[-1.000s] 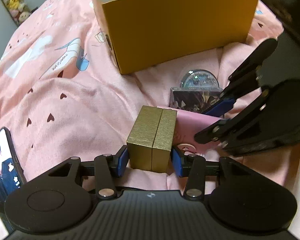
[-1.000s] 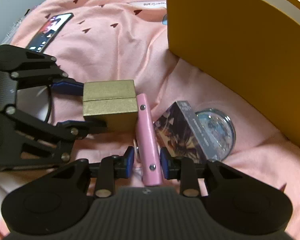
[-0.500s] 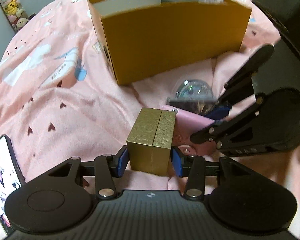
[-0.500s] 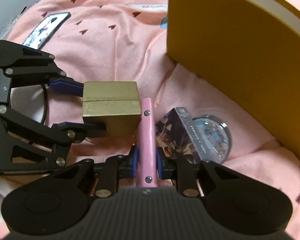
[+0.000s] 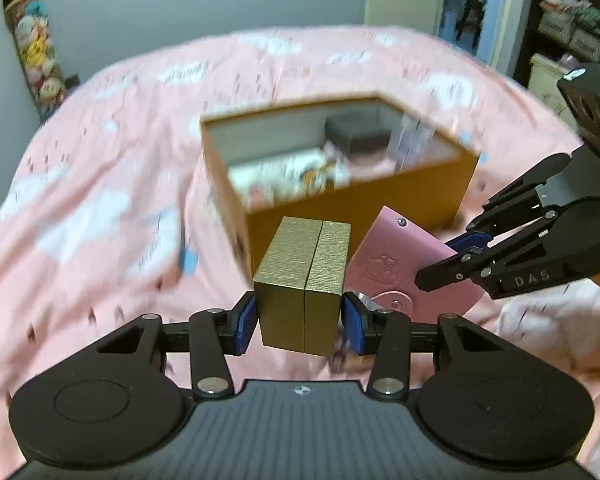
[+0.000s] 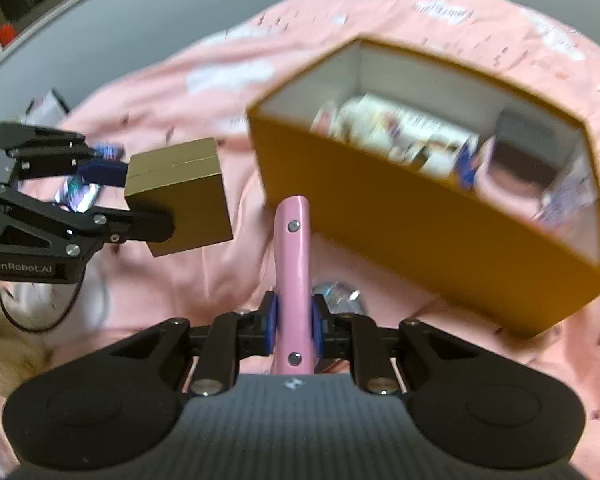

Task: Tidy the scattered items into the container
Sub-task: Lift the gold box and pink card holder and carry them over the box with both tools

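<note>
**Both tools hold something above the bed**

The left tool [image 5: 302,318] is clamped on the gold box [image 5: 304,284], low in the middle of its frame. The right tool [image 6: 293,322] is clamped on the thin pink case [image 6: 293,256]. The open yellow container [image 6: 440,216] sits on the pink bed [image 5: 100,200], upper right in the right view, with blurry things inside.

Both lifted off the bed: brushed gold cardboard box [image 5: 304,284] and flat pink case [image 6: 293,280] now level with the open yellow container's [image 6: 440,236] rim.
</note>
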Available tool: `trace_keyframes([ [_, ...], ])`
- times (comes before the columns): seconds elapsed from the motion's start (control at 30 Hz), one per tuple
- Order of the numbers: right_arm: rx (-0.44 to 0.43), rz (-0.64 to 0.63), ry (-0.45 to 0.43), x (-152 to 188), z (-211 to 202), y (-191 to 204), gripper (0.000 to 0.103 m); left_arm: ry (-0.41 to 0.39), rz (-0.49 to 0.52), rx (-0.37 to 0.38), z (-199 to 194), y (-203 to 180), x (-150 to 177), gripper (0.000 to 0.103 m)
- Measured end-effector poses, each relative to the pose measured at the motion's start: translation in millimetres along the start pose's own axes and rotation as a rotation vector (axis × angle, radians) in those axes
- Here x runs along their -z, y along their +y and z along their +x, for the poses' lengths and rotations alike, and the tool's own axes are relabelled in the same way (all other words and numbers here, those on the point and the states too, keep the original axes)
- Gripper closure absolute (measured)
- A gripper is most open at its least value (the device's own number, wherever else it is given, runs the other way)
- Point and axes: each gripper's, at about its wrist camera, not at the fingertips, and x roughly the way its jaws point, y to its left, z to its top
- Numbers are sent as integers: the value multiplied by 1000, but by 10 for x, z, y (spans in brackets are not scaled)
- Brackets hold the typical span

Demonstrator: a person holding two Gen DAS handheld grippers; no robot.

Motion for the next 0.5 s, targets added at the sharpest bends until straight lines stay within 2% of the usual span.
trace_keyframes([
  [0.13, 10, -20, -115, -304, -382, -42, 84, -82, 74, -18, -157, -19, -352, 51],
  [0.27, 103, -146, -205, -567, -591, -61, 84, -152, 174, -61, -107, -46, -670, 51],
  [0.4, 189, -231, -238, -796, -459, -224, 84, -148, 239, -114, 215, 6, -933, 51],
  [0.5, 238, -203, -222, -973, -237, -460, 84, -145, 228, -115, 542, 104, -1086, 51],
])
